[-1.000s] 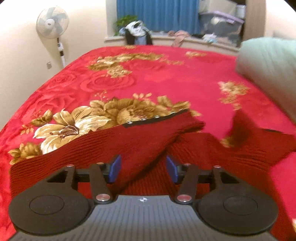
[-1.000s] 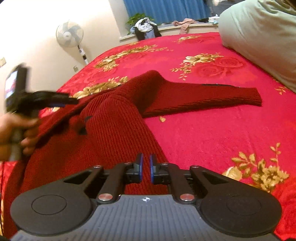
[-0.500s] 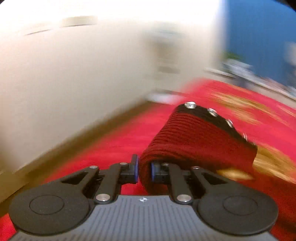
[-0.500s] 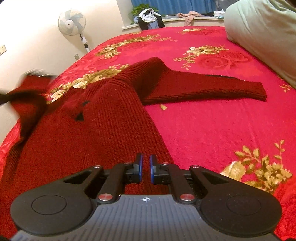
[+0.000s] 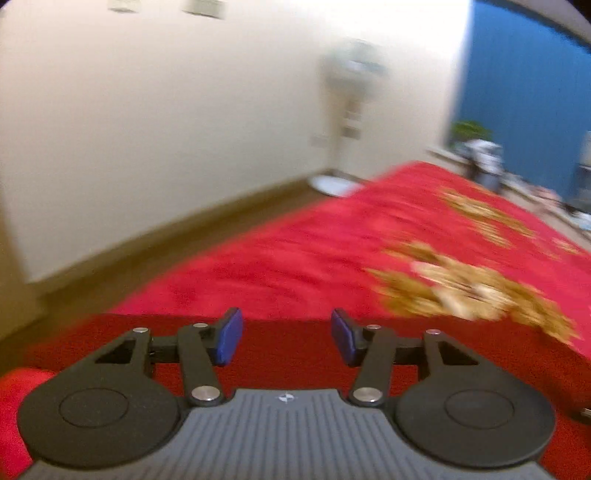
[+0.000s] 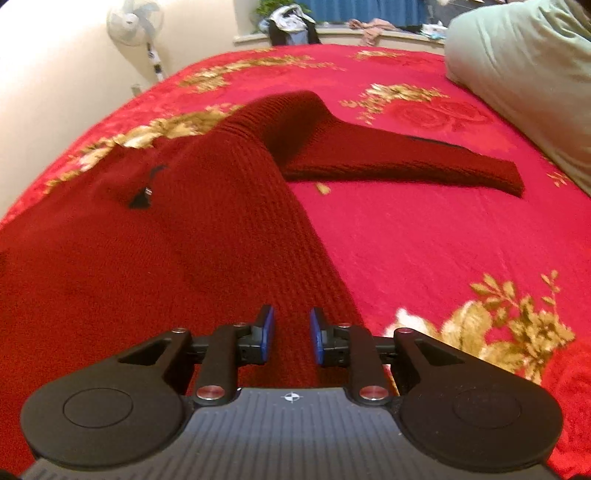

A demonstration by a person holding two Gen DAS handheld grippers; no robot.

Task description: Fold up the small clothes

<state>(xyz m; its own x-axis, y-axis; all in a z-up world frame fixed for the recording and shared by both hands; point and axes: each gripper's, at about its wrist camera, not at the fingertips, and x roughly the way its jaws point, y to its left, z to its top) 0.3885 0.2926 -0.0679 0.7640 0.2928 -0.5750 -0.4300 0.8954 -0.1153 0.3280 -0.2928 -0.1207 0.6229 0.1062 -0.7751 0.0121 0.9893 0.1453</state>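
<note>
A dark red knitted sweater point(image 6: 207, 206) lies across the red flowered bedspread point(image 6: 424, 236). One sleeve point(image 6: 406, 162) stretches out flat to the right. My right gripper point(image 6: 291, 338) hovers low over the sweater's near right edge; its jaws are opening and the blue pads point(image 6: 266, 334) stand apart, pressing on nothing. In the blurred left wrist view my left gripper point(image 5: 287, 339) is also opening, its blue pads point(image 5: 229, 336) wide apart above a strip of the sweater point(image 5: 288, 354), with no cloth pinched between them.
A large pale green pillow point(image 6: 524, 74) fills the bed's far right. A standing fan point(image 6: 136, 22) stands by the cream wall. The bed's left edge point(image 5: 207, 258) drops to a brown floor. Clothes and a plant crowd the window ledge point(image 6: 332, 33).
The left gripper swung left toward the wall, shut on a fold of the sweater half a second ago, and has now let it go. The right gripper's pads went from shut to parted as it sank lower.
</note>
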